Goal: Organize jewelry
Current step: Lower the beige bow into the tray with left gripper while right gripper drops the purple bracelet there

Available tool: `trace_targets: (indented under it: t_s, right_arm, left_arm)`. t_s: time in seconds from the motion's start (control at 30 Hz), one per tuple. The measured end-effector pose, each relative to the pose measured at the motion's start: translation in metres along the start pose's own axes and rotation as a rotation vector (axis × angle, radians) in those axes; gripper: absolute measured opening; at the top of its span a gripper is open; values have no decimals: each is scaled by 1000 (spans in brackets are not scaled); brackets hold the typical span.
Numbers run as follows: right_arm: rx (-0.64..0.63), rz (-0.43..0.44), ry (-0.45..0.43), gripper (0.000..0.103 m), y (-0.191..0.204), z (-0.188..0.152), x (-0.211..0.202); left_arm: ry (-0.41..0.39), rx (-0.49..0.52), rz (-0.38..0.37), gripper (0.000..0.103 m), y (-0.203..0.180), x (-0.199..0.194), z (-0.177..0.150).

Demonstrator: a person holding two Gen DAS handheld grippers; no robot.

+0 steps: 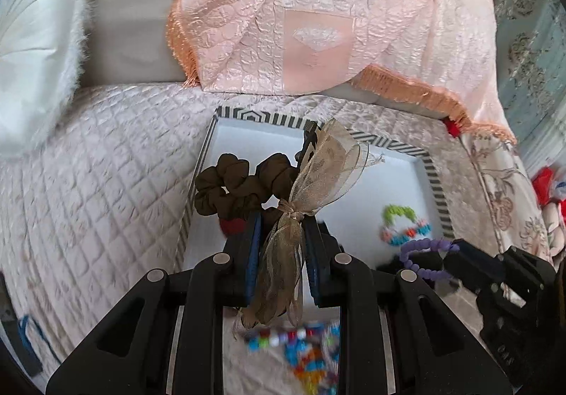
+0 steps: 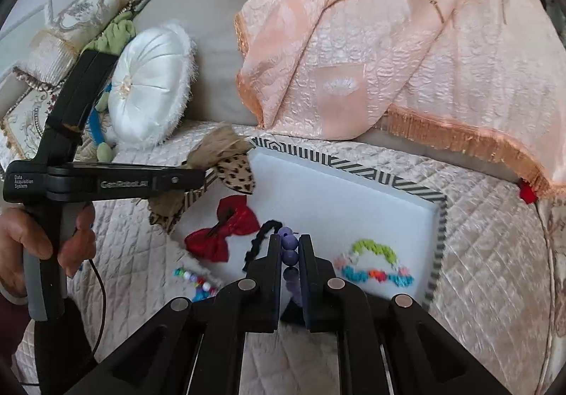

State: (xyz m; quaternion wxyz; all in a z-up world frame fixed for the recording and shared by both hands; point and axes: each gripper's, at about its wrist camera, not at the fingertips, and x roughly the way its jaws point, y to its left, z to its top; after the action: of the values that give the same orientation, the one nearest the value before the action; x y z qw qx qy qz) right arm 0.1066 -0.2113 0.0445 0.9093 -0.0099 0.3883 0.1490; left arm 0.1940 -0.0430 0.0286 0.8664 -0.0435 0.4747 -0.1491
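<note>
Both wrist views, tray-loading step. The left gripper (image 1: 281,228) is clamped on the knot of a sheer beige ribbon bow (image 1: 311,182), carried above the striped-rim tray (image 1: 435,179); a brown scrunchie (image 1: 233,188) sits at about 10 o'clock from the fingertips, apparently at the tray's left edge. The right gripper (image 2: 287,250) is closed on a purple bead bracelet (image 2: 288,251), held over the tray's near edge. Already lying on the tray floor: a multicoloured bead bracelet (image 2: 376,264) at 3 o'clock of the right gripper, and a red bow (image 2: 226,230) at 9 o'clock. A loose bead string (image 2: 196,283) lies on the quilted cover (image 2: 495,253) (outside the tray). Judged next: lower each piece onto bare white floor, then part the fingers, keeping clear of items already placed.
</note>
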Motion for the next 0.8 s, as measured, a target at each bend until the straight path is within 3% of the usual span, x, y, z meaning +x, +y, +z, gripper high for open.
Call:
trace_targets:
  t_s: [0.33,0.6,0.73,0.8]
  right_arm:
    - [43,38,119,8,-23,23,82]
    - [83,-67,165,8,-52,15,118]
    - [100,-77,184,9,-57,12,122]
    - [96,-78,175,20,-54,12,117]
  left_arm:
    - [67,-3,-4,22,2,65,31]
    - [90,-17,6,24,7,94,30]
    - [80,-29,-7,42,7,94,29]
    - [73,-32,-11,51,8,89,28]
